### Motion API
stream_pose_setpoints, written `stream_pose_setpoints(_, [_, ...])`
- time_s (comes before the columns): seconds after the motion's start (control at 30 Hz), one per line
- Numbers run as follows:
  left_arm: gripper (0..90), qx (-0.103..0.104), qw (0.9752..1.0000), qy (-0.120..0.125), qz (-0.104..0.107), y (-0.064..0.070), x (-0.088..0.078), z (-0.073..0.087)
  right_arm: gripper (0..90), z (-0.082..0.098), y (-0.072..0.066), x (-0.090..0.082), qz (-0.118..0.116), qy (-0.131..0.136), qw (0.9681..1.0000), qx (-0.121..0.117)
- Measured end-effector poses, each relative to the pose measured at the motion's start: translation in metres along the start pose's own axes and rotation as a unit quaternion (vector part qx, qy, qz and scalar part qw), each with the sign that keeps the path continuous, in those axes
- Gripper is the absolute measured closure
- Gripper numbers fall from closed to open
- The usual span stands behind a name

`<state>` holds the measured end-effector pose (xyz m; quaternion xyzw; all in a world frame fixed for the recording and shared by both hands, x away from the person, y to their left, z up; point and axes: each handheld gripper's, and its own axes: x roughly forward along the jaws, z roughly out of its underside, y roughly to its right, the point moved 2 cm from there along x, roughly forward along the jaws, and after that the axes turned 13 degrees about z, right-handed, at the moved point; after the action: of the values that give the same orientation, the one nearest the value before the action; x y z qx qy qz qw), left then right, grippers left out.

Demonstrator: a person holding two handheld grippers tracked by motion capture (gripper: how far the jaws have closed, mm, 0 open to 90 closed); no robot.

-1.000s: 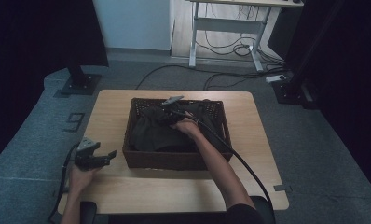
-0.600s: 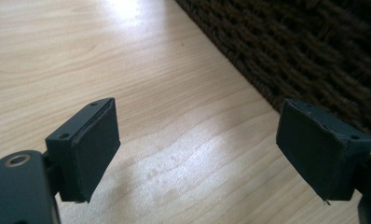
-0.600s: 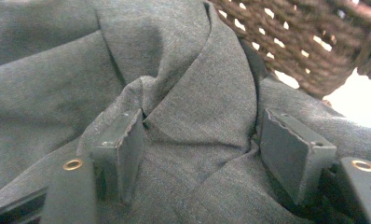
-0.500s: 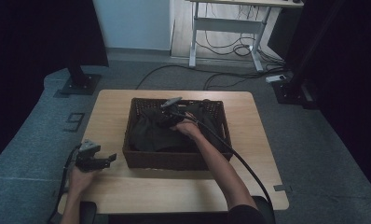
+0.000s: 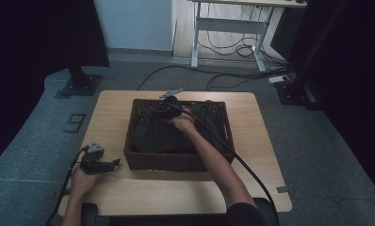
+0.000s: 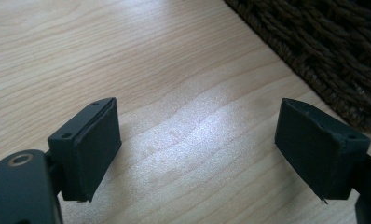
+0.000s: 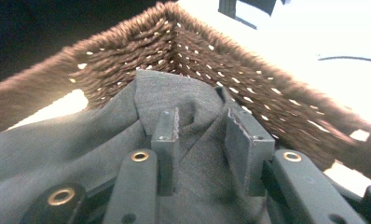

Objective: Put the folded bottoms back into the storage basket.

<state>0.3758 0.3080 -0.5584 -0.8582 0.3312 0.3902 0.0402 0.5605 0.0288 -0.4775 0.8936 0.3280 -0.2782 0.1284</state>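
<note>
- Fingers [image 7: 167,133] of the right gripper [image 7: 202,135] are standing narrowly apart with a raised fold of dark grey cloth [image 7: 81,149] bunched between them; the jaws have just been closing, and whether the pads are already biting on the fold I cannot tell.
- Seen from the high view, the right gripper [image 5: 169,107] is working inside the basket [image 5: 176,160], toward its far wall, and the cloth [image 5: 152,134] is lying directly under and in front of the fingertips.
- Right hand [image 5: 183,123] is therefore the nearer one by far.
- Left gripper [image 5: 101,165] is resting on the table [image 5: 176,197] just outside the basket's near left corner, jaws spread wide with nothing between them, only bare wood [image 6: 183,135] and the woven basket wall [image 6: 342,56] beyond.
- Cloth is dark, soft and crumpled, filling most of the basket floor, with one pointed corner riding up against the far wall [image 7: 197,51]; no clear long axis is showing.
- Judgement: any lift is depending on the fold staying between the right jaws, straight up clear of the basket rim.
</note>
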Motion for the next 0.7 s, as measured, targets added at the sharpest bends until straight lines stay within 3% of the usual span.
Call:
stream_pose_setpoints(0.23, [14.3,0.006,1.0000,-0.006,0.002,0.001,0.002,0.001,64.0,0.007,-0.009,0.025,0.007,-0.040,0.9990,-0.017])
stream_pose_setpoints(0.4, [14.3,0.011,0.9999,-0.008,-0.002,0.002,0.002,0.001,61.2,0.016,-0.012,0.032,0.013,-0.055,0.9971,-0.051])
stream_pose_setpoints(0.53, [14.2,0.011,0.9999,-0.006,-0.002,0.002,0.002,0.002,40.9,0.012,-0.016,0.024,0.018,-0.048,0.9959,-0.075])
stream_pose_setpoints(0.6, [14.2,0.011,0.9999,-0.006,-0.002,0.002,0.002,0.002,32.1,0.007,-0.015,0.014,0.016,-0.044,0.9967,-0.066])
stream_pose_setpoints(0.63, [14.2,0.011,0.9999,-0.006,-0.002,0.002,0.002,0.002,32.1,0.007,-0.015,0.014,0.016,-0.044,0.9967,-0.066])
stream_pose_setpoints(0.7, [14.2,0.011,0.9999,-0.006,-0.001,0.002,0.002,0.002,28.0,0.001,-0.008,-0.007,0.009,-0.036,0.9983,-0.046])
